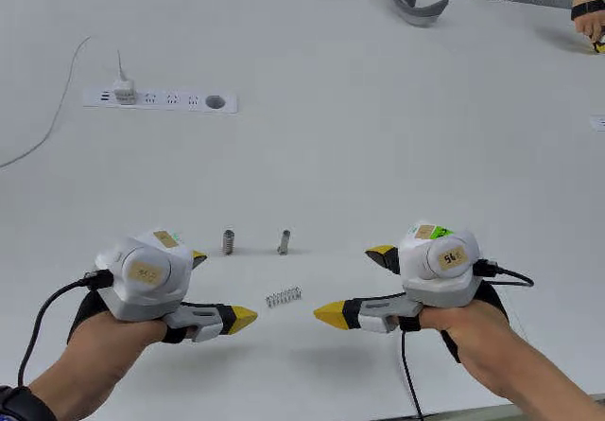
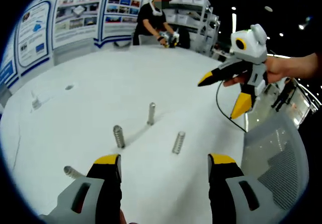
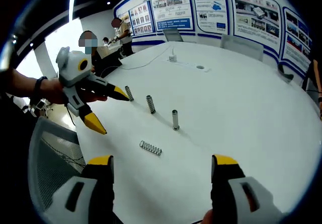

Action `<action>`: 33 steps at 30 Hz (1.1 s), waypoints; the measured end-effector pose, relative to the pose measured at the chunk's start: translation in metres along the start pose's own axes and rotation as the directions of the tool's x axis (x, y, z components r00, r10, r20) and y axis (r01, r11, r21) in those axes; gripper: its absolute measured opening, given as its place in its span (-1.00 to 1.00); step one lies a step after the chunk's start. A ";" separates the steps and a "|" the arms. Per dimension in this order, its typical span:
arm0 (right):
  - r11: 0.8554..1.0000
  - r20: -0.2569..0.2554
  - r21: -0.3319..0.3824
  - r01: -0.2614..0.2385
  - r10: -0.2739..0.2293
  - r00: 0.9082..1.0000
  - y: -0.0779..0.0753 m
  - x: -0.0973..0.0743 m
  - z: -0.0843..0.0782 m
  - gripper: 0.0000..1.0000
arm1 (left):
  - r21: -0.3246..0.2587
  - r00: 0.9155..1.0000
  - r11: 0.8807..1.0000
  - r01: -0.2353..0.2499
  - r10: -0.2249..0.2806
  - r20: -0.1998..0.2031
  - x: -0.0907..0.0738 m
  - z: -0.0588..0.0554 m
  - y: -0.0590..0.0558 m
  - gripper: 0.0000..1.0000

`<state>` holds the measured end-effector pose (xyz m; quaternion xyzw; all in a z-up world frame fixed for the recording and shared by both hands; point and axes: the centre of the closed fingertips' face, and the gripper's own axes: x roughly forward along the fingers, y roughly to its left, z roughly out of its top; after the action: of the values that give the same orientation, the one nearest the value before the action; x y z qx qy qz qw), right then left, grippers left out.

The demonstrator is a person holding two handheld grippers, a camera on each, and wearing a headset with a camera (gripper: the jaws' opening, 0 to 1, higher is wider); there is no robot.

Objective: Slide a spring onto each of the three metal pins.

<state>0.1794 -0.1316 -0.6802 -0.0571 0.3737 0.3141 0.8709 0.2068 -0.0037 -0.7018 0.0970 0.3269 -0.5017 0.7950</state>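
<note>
Loose spring (image 1: 284,296) on table (image 1: 378,137): likely light, compressible, rolls easily. Pinch gently mid-coil, leaving end free for bare pin (image 1: 284,241). Left hand-held gripper (image 1: 221,287) and right hand-held gripper (image 1: 348,283) both released, empty.

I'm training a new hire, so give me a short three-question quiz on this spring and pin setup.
1. How many springs are already seated on pins?
2. True or false: the loose spring lies flat on the table.
3. The bare pin stands: A) at one end of the row, B) in the middle.
Key: 1. two, on the middle pin and the other end pin; 2. true; 3. A.
</note>
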 end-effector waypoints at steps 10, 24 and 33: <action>1.000 0.000 0.014 -0.001 0.001 1.000 0.000 -0.004 -0.006 0.62 | 0.019 0.999 0.999 0.038 -0.038 -0.016 0.019 0.003 -0.013 0.42; 0.999 -0.004 0.032 -0.009 0.009 1.000 0.003 -0.004 -0.013 0.61 | 0.049 0.997 0.997 0.067 -0.064 -0.052 0.042 0.003 -0.020 0.31; 0.999 -0.004 0.039 -0.019 0.019 1.000 0.007 -0.003 -0.017 0.61 | 0.058 0.993 0.996 0.073 -0.068 -0.094 0.060 -0.005 -0.026 0.14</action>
<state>0.1636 -0.1333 -0.6892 -0.0372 0.3824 0.3148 0.8679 0.1990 -0.0576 -0.7383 0.1327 0.3508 -0.5343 0.7575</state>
